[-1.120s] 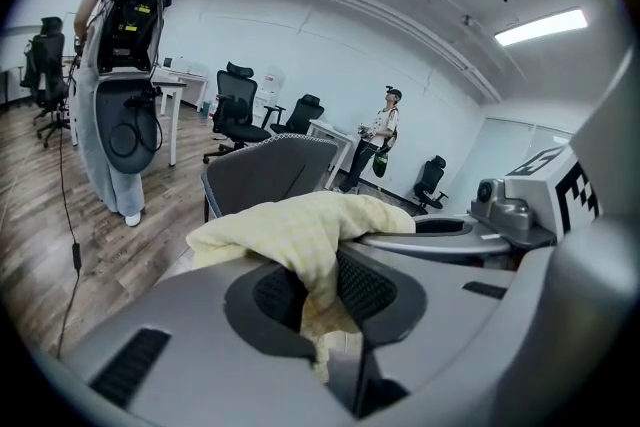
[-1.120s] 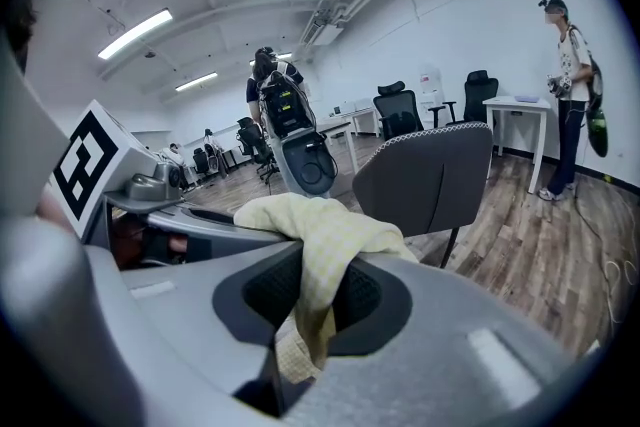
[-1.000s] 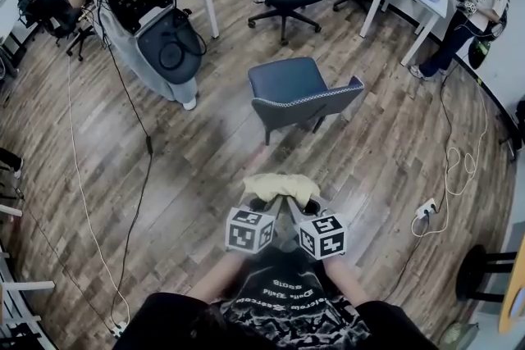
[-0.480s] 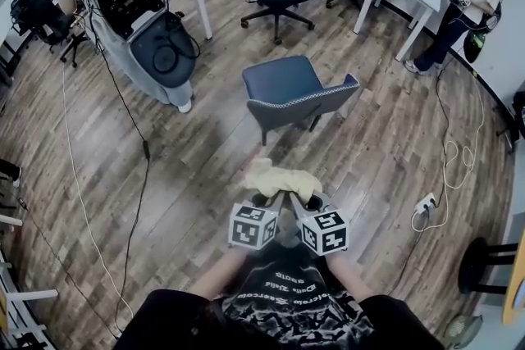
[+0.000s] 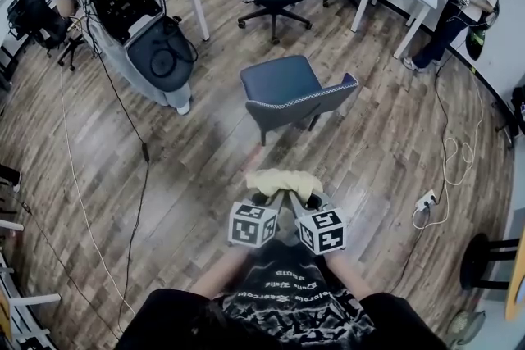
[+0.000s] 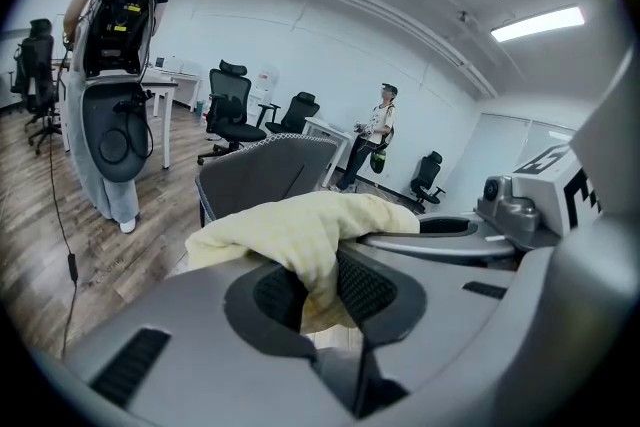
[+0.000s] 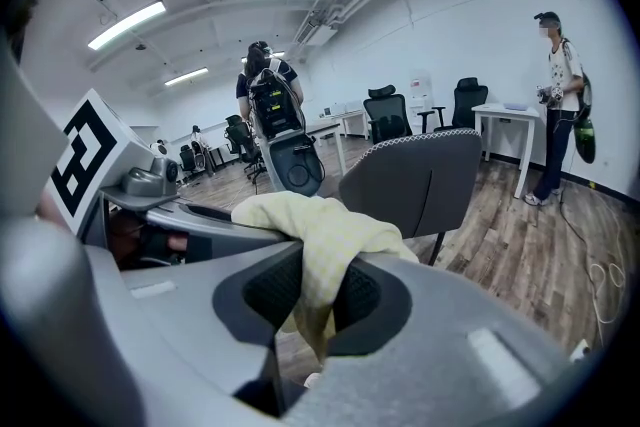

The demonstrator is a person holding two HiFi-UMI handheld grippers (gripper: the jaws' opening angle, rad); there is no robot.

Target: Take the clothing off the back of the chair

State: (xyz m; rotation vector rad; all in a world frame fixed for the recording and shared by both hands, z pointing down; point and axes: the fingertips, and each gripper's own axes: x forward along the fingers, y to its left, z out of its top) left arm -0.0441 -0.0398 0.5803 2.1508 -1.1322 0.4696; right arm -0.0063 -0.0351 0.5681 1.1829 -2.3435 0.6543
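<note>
Pale yellow garment [image 5: 285, 183] is clear of the blue chair [image 5: 283, 82], long axis running left-right just ahead of me, left gripper [image 6: 320, 287] clamped on its left end, right gripper [image 7: 312, 300] on its right end, so I read both hands equally near.

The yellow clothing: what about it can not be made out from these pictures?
- Garment type: the yellow clothing is bunched up in every view; no sleeve or collar shows.
- Lower end, head view: hidden behind the left gripper and the right gripper.
- Pinched part, both gripper views: partly covered by the fingers.
</note>
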